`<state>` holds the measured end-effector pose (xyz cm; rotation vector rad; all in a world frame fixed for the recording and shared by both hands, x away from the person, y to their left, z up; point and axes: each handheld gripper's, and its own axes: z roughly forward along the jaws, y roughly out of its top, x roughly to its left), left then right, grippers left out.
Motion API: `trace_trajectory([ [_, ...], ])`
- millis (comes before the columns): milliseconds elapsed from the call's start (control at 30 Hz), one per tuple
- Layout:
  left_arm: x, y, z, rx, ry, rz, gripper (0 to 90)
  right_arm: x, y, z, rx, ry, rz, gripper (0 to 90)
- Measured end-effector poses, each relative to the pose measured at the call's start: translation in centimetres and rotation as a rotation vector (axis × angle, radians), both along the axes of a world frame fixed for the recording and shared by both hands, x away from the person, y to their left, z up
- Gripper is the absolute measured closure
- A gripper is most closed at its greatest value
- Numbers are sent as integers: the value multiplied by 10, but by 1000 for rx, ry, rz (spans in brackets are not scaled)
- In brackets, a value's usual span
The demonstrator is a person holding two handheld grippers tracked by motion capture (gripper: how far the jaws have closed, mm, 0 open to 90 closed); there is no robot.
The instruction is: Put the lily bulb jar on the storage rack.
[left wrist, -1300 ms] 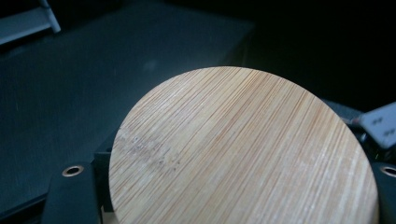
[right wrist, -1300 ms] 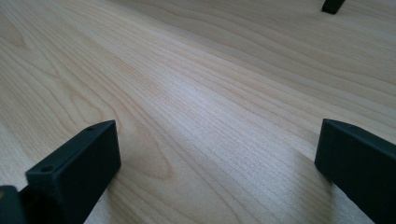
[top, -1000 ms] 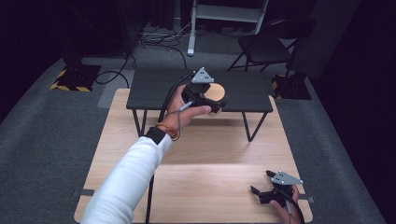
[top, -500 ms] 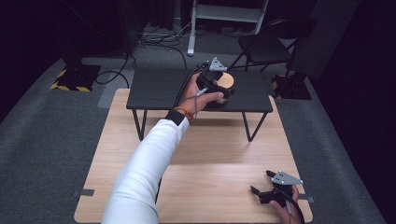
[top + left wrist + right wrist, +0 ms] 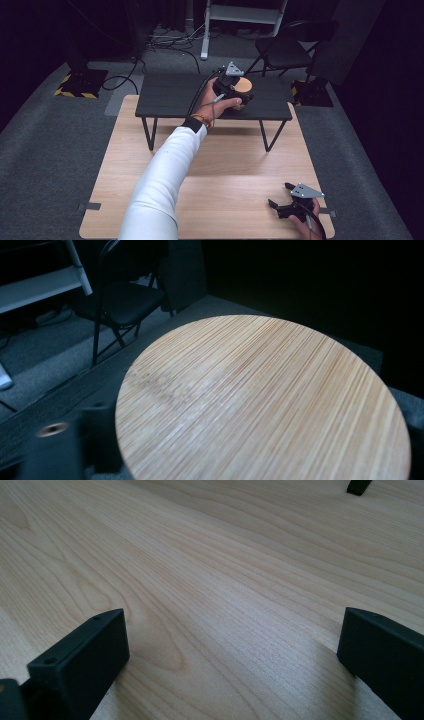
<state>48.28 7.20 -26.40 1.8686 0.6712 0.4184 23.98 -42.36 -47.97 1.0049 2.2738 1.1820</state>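
While the left gripper [image 5: 239,96] reaches the wooden disc [image 5: 243,85], its grip cannot be confirmed.
Right gripper [image 5: 285,201] parked on the light table [image 5: 210,165]; jaws wide, empty; apparently idle.

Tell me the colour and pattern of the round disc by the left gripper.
Light tan bamboo with fine parallel stripes; the disc shows best in the left gripper view.
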Motion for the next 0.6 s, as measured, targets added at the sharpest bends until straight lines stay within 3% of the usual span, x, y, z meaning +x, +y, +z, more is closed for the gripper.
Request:
trace_trajectory([
  [133,-6,7,5,-30,13,24,45,0,0,0,0,0,0,0],
  [267,-16,16,8,-51,0,45,14,0,0,0,0,0,0,0],
  [400,-38,34,9,-70,-38,53,6,0,0,0,0,0,-1,0],
  [467,-43,39,8,-79,-40,50,4,0,0,0,0,0,-1,0],
  [600,-69,54,8,-63,-58,70,4,0,0,0,0,0,-1,0],
])
